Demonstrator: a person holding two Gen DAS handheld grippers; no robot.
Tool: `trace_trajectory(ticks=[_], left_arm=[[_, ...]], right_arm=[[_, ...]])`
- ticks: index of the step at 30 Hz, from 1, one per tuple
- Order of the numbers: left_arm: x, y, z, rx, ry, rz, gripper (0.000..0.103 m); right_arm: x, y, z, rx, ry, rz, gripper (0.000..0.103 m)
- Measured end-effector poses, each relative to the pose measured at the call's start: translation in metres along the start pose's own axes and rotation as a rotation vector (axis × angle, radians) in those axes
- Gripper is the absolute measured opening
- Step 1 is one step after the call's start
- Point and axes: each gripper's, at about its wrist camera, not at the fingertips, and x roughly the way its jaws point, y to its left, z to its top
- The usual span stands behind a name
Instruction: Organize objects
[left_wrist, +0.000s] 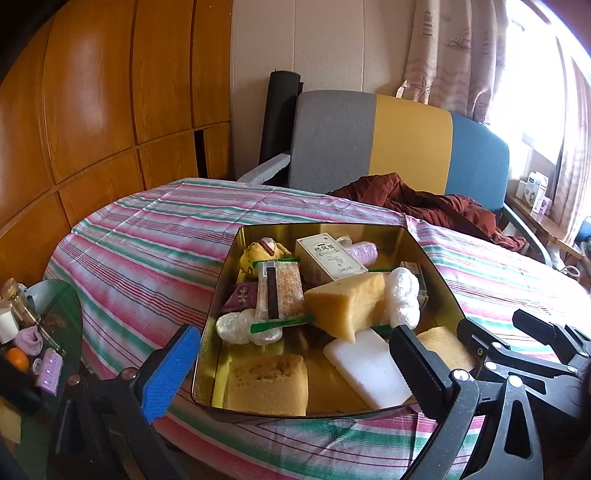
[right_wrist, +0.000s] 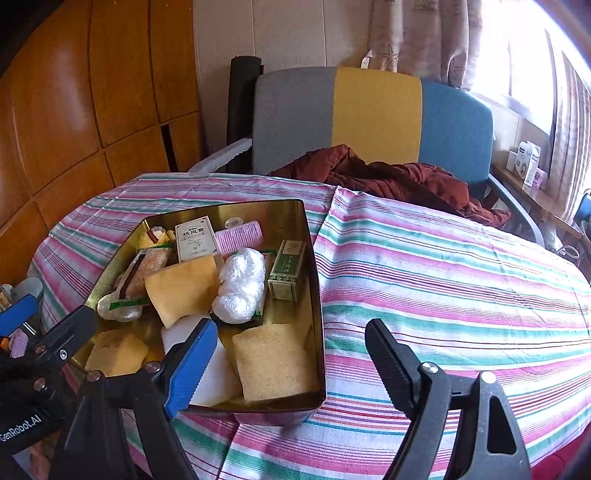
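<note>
A gold metal tin (left_wrist: 229, 280) (right_wrist: 314, 280) sits on the striped tablecloth and holds several items: yellow sponges (left_wrist: 345, 301) (right_wrist: 273, 363), a white block (left_wrist: 369, 363), plastic-wrapped white bundles (left_wrist: 402, 297) (right_wrist: 242, 284), a white box with printed characters (left_wrist: 328, 260) (right_wrist: 195, 238), a green box (right_wrist: 288, 269) and a purple roller (right_wrist: 240, 230). My left gripper (left_wrist: 291, 365) is open and empty at the tin's near edge. My right gripper (right_wrist: 291, 365) is open and empty at the tin's near right corner; its black frame also shows in the left wrist view (left_wrist: 546, 343).
The round table's striped cloth (right_wrist: 443, 266) is bare to the right of the tin. A grey, yellow and blue chair (left_wrist: 406, 136) with a rust-red garment (left_wrist: 436, 206) stands behind. A glass side table (left_wrist: 55, 325) at left holds small bottles, an orange and purple rollers.
</note>
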Motion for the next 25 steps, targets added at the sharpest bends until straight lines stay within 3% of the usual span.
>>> trace_trajectory(ticks=[18,25], left_arm=[[0.005,0.001,-0.004,0.012,0.021,-0.014,0.103],[0.004,0.002,-0.004,0.017,-0.005,0.002,0.103]], right_arm=[[0.003,0.001,-0.002,-0.009,0.01,0.0,0.084],[0.001,-0.038,0.005,0.107,-0.004,-0.046,0.084]])
